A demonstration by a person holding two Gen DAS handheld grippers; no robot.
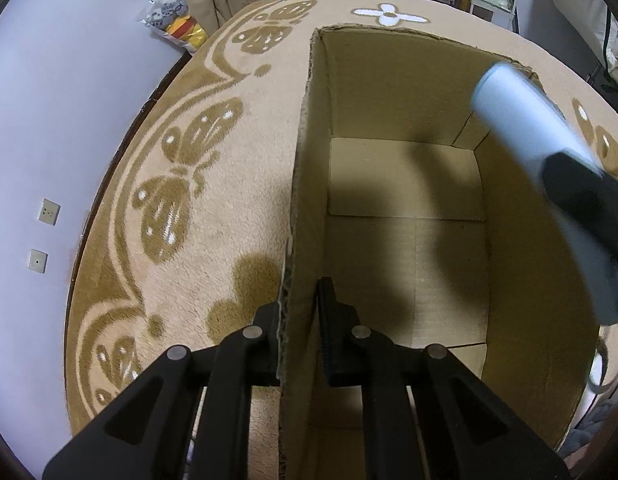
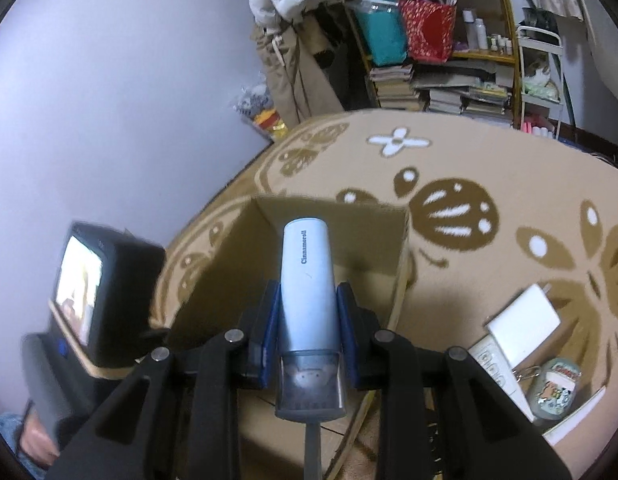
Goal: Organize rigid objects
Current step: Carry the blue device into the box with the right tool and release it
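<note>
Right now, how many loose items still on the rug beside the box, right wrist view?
3 visible: white adapter, white remote-like piece just under it, and a round cartoon-print case nearer the camera. All lie to the right of the cardboard box. The gripper may hide others.

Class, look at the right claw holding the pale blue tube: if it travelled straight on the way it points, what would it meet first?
Probably the cardboard box: the right claw and its pale blue tube aim into the open top, toward the far wall. Depth is uncertain.
</note>
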